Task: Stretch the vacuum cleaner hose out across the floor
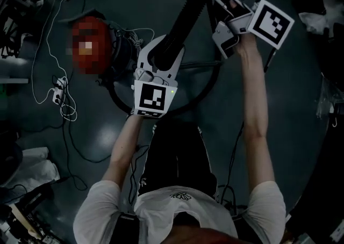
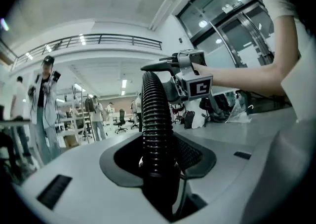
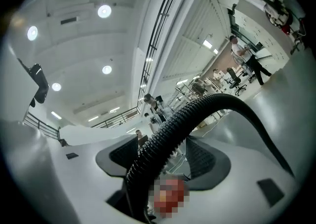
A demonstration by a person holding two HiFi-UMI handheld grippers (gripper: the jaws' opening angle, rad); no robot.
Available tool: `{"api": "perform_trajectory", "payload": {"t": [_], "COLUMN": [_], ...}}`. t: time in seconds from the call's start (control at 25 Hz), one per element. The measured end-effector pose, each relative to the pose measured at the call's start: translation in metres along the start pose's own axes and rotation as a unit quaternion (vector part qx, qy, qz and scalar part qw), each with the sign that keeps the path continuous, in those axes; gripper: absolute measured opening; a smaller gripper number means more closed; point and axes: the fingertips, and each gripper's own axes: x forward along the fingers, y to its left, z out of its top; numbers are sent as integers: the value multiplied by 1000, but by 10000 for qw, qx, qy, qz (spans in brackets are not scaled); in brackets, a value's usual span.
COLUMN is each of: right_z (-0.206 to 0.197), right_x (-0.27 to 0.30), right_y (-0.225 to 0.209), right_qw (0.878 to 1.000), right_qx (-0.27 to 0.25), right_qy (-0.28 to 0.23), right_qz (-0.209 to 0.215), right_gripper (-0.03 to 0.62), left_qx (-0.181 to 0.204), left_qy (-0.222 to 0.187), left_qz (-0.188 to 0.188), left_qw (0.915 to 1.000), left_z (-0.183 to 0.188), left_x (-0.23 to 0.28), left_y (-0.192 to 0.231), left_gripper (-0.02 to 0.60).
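Your left gripper (image 2: 158, 161) is pinching the black, ribbed vacuum hose (image 2: 156, 109) between its pads. The corrugated length is rising straight out ahead of those jaws. Your right gripper (image 3: 165, 163) is standing with its jaws spread. The hose is passing loosely between them, with a gap showing beside one pad, then arching beyond the tips into a smooth black tube.

Head view dim; gripper views bright, fisheye-warped.
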Motion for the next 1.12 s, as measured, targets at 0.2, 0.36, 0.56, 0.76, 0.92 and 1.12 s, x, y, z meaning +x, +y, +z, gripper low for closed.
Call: {"api": "perform_trajectory", "payload": {"t": [0.2,0.36,0.56,0.76,0.92,1.12], "right_z": [132,185,188,149,102,49], "right_x": [-41,-85,-146,-215,-271,-327], "right_y": [108,165,229,301,361,438], "right_qw": [9977,9920,9860,9838,9820,9761], "right_qx": [535,994,1364,1434,1544,1800], "right_qy": [-74,-237,-441,-622,-565,-869], "right_qz": [-409,-735,-855,-878,-936,-851], "right_gripper": [288,288,288,288,288,288], "left_qx": [1001,1624,1906,1801,1936,2400], "left_qy": [26,-89,-375,-607,-903,-1093], "left_qz": [-11,-88,-255,-670,-844,-897], "left_qw": [9950,9867,9806,9795,9733,9604], "left_z": [186,287,343,357,370,382], "left_x": [-53,-93,-151,-227,-303,-397], "left_y": [17,13,-15,-58,-91,-129], "left_gripper": [184,183,184,184,184,183]}}
